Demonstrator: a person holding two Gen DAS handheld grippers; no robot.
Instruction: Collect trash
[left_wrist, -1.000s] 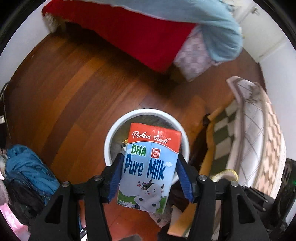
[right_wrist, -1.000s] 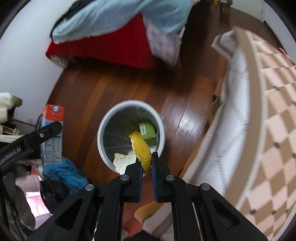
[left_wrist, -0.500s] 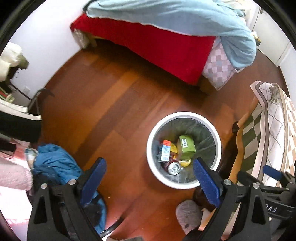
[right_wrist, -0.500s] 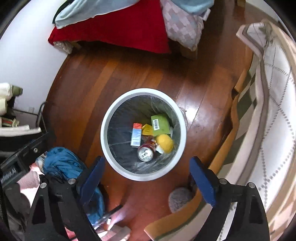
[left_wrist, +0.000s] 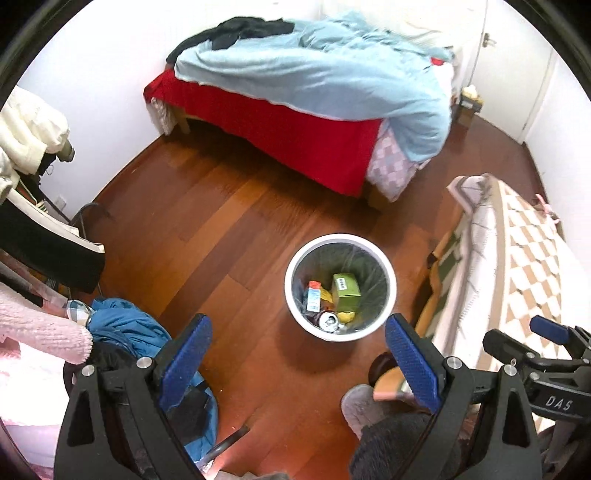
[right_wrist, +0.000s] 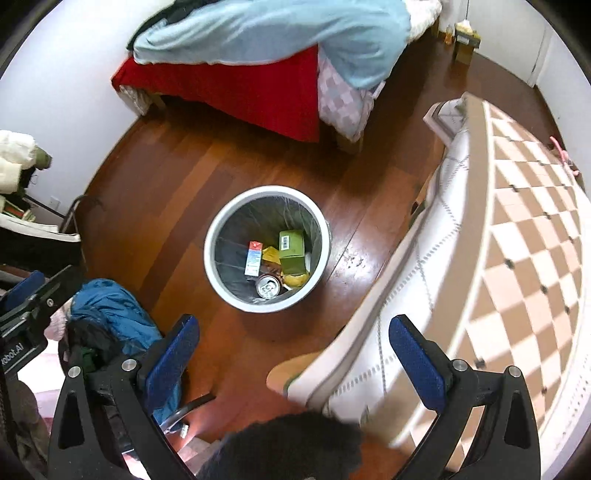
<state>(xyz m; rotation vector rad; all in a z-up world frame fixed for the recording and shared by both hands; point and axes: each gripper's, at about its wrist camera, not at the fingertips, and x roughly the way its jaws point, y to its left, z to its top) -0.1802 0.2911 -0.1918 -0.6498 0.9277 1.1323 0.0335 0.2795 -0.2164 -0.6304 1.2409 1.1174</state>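
Observation:
A white round trash bin (left_wrist: 388, 269) (right_wrist: 325, 229) with a clear liner stands on the wood floor. Inside lie a milk carton (left_wrist: 313, 295) (right_wrist: 253, 258), a green box (left_wrist: 345, 291) (right_wrist: 291, 250), a drink can (left_wrist: 328, 319) (right_wrist: 268, 286) and a yellow peel (left_wrist: 346, 316) (right_wrist: 295, 279). My left gripper (left_wrist: 297, 356) is open and empty, high above the floor in front of the bin. My right gripper (right_wrist: 293, 356) is open and empty, also high above the bin's near side. The right gripper also shows at the right edge of the left wrist view (left_wrist: 535, 354).
A bed with a red skirt (left_wrist: 280, 129) and a light blue blanket (left_wrist: 314, 77) stands behind the bin. A checkered quilt (right_wrist: 517, 240) hangs on the right. Blue clothing (left_wrist: 125, 325) (right_wrist: 107, 306) lies on the floor at the left. A grey slipper (left_wrist: 360, 406) lies near my feet.
The left gripper let go of the milk carton and the right gripper let go of the yellow peel; both now lie in the bin. Both grippers opened and rose away from it.

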